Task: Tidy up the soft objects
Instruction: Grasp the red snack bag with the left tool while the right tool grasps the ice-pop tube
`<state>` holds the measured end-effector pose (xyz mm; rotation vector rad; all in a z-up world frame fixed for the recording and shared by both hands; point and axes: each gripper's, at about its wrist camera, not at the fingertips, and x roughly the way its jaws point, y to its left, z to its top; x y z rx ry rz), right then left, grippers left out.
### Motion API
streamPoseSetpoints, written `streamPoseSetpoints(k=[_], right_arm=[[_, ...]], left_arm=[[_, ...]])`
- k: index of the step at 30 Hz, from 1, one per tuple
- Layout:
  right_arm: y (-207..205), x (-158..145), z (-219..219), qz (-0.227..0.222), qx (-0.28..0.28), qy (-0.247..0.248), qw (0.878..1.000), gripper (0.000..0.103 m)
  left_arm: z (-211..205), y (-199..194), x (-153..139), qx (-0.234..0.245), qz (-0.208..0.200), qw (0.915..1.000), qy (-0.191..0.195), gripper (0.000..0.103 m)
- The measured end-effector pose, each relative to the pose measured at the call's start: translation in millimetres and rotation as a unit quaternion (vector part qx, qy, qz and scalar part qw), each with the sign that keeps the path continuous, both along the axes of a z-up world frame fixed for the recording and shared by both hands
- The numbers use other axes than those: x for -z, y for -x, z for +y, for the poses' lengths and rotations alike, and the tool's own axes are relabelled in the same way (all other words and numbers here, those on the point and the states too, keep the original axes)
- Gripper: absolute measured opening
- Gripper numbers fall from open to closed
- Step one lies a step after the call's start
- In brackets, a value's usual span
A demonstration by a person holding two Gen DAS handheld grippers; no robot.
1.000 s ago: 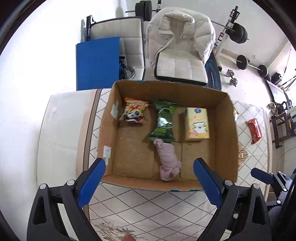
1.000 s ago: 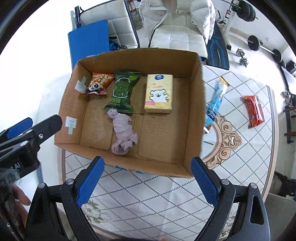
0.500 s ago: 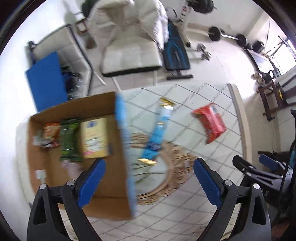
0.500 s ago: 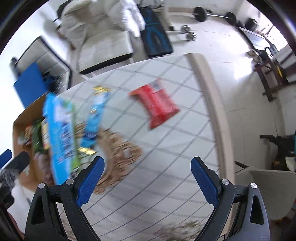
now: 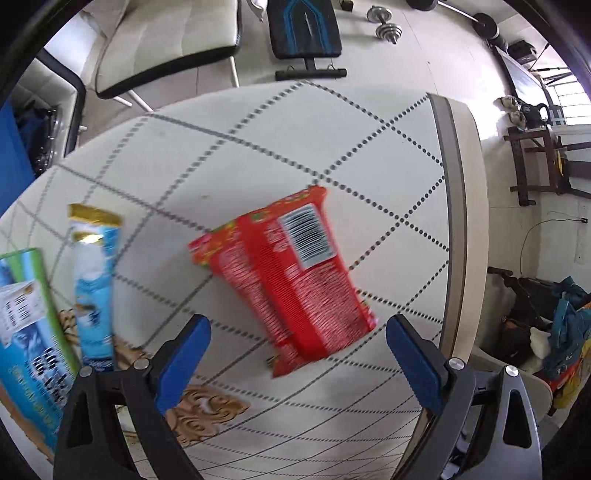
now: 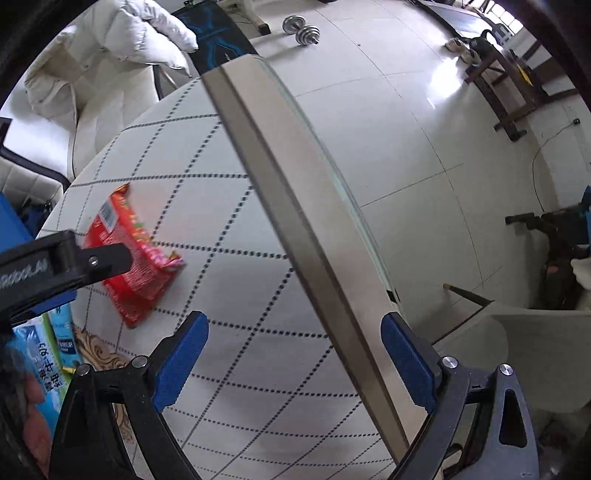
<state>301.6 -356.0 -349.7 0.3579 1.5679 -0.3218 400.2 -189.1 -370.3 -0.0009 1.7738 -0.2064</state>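
Note:
A red snack packet (image 5: 291, 273) lies flat on the white quilted table, barcode side up. My left gripper (image 5: 297, 354) is open and empty, hovering just above and in front of the packet, its blue fingers to either side of the packet's near end. The packet also shows in the right wrist view (image 6: 136, 258), partly behind the left gripper's finger (image 6: 74, 262). My right gripper (image 6: 293, 363) is open and empty over the table's right edge. A blue-and-white tube packet (image 5: 94, 288) lies left of the red packet.
The cardboard box's printed blue-green outer wall (image 5: 26, 332) stands at the far left. The table's grey edge band (image 6: 295, 221) runs diagonally, with tiled floor beyond. A white chair (image 5: 166, 40), a bench and dumbbells (image 5: 386, 20) lie behind the table.
Both grippers have swung right, away from the box. The left gripper has closed in on the red packet, which now fills its view. The right gripper now looks over the table's edge.

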Motion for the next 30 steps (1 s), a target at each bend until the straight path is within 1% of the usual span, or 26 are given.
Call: streamPoseSetpoints(k=[3, 4, 5, 6, 7, 8, 10, 12, 13, 16, 19, 21, 23, 25, 27, 28, 30], right_arm=[[-5.8, 7.9, 0.5, 0.004, -0.001, -0.003, 1.0, 0.096], [-7.1, 9.1, 1.0, 0.005, -0.003, -0.004, 1.0, 0.096], [-8.0, 9.0, 2.4, 0.006, -0.005, -0.004, 1.0, 0.096], [-8.9, 8.3, 4.8, 0.007, -0.008, -0.005, 1.0, 0.096], [-8.7, 6.6, 8.1, 0.007, -0.012, -0.005, 1.0, 0.096], [-10.2, 4.5, 11.4, 0.007, -0.017, -0.005, 1.0, 0.096], [-12.1, -1.2, 18.4, 0.005, -0.027, -0.009, 1.0, 0.096], [-12.8, -6.8, 24.4, 0.002, -0.031, -0.015, 0.999, 0.096], [-13.1, -12.5, 31.0, -0.002, -0.033, -0.024, 0.999, 0.096], [-13.5, -26.1, 50.2, -0.019, -0.028, -0.056, 0.998, 0.096], [-18.7, -32.1, 91.1, -0.027, -0.037, -0.108, 0.993, 0.096], [-25.3, -30.1, 122.1, -0.025, -0.049, -0.134, 0.989, 0.096], [-32.7, -24.2, 154.1, -0.019, -0.059, -0.155, 0.986, 0.095], [-41.1, -16.4, 181.4, -0.012, -0.065, -0.17, 0.983, 0.085], [-48.6, -9.8, 209.3, -0.005, -0.067, -0.178, 0.982, 0.078], [-52.4, -6.5, 219.7, -0.003, -0.067, -0.177, 0.982, 0.073], [-61.5, 2.3, 238.1, 0.002, -0.068, -0.173, 0.982, 0.07]], left_arm=[[-15.8, -3.5, 12.9, 0.014, 0.008, 0.9998, -0.013, 0.097], [-19.5, -3.1, 16.2, 0.021, 0.007, 0.9995, -0.022, 0.097], [-21.6, -2.0, 17.7, 0.028, 0.0, 0.9991, -0.031, 0.084], [-23.1, -0.8, 17.5, 0.035, -0.009, 0.9985, -0.041, 0.081], [-24.9, 0.6, 13.6, 0.042, -0.028, 0.9974, -0.052, 0.067], [-24.7, 1.8, 9.4, 0.049, -0.039, 0.9965, -0.055, 0.058], [-17.6, 4.8, 0.6, 0.054, -0.048, 0.996, -0.052, 0.052], [-5.7, 7.1, -15.2, 0.052, -0.071, 0.9948, -0.052, 0.051], [3.4, 8.1, -28.3, 0.049, -0.085, 0.994, -0.048, 0.05], [40.2, 12.5, -75.8, 0.031, -0.131, 0.9903, -0.036, 0.05], [89.7, 24.4, -126.5, 0.014, -0.179, 0.9833, -0.029, 0.05], [125.8, 32.9, -152.1, 0.001, -0.205, 0.9779, -0.039, 0.05], [166.6, 41.6, -172.4, -0.015, -0.221, 0.9738, -0.052, 0.05], [206.5, 46.2, -185.5, -0.03, -0.233, 0.9692, -0.074, 0.05], [249.0, 55.4, -191.7, -0.048, -0.246, 0.9629, -0.098, 0.05], [265.9, 59.0, -190.8, -0.054, -0.248, 0.9614, -0.108, 0.05], [305.1, 67.4, -184.8, -0.072, -0.242, 0.9607, -0.117, 0.05]])
